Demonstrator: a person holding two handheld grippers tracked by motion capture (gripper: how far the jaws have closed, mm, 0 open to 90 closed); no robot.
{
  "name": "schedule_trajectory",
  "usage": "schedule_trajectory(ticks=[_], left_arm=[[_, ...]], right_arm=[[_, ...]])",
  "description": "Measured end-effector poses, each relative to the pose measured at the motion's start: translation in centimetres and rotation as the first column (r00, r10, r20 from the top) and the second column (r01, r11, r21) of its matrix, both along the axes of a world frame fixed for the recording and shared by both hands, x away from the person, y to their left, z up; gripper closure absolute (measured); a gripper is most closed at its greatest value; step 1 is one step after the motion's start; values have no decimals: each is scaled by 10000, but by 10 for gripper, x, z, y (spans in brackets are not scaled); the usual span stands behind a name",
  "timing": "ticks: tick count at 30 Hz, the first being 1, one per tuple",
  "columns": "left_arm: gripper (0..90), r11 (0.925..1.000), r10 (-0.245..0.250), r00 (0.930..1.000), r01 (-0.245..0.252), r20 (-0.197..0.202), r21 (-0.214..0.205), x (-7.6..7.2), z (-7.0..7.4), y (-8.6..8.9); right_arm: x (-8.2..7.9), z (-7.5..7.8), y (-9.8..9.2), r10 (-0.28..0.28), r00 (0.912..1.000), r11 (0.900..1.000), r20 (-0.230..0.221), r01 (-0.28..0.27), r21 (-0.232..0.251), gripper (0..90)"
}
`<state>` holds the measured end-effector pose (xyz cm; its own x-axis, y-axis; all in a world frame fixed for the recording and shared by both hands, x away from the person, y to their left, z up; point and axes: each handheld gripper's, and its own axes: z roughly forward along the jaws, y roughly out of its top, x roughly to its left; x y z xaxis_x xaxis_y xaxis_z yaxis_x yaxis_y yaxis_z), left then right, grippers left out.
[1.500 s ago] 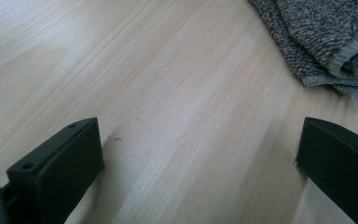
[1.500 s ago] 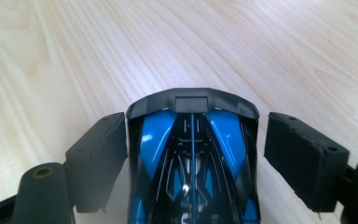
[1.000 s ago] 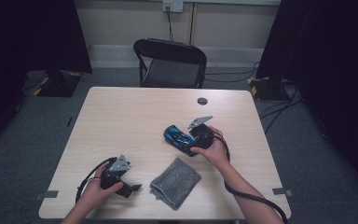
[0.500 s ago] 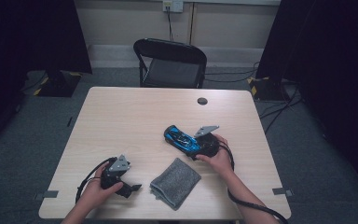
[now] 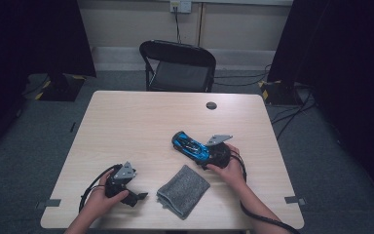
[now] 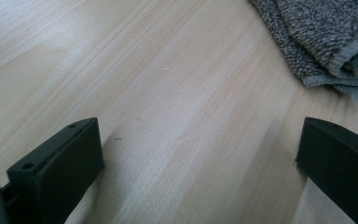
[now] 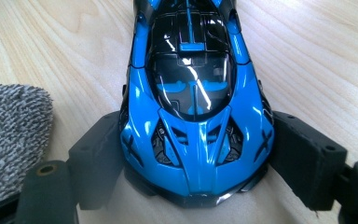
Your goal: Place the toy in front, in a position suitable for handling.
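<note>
Right of the table's middle, I'm keeping my right claw (image 7: 193,163) clamped across one end of the blue toy car (image 7: 193,98), its long axis running straight ahead from the jaws, while my left claw (image 5: 139,197) is idling wide open.

Grey towel (image 5: 183,190) lies between the grippers — toy car (image 5: 190,146) just beyond it.
</note>
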<state>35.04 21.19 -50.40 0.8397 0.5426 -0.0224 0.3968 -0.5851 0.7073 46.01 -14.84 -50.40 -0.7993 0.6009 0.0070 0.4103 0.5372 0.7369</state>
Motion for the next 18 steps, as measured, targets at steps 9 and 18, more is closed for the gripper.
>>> schedule_trajectory(ticks=[9, 18], left_arm=[[0, 9999, 152, 9999, -152, -61, 31, -1, 1, 0], [176, 9982, 535, 9965, -515, -646, 318, 0, 12, -1]], right_arm=[[0, 0, 0, 29, 10000, 10000, 6, -29, 13, 235], [0, 0, 0, 34, 10000, 10000, -9, -34, 30, 235]])
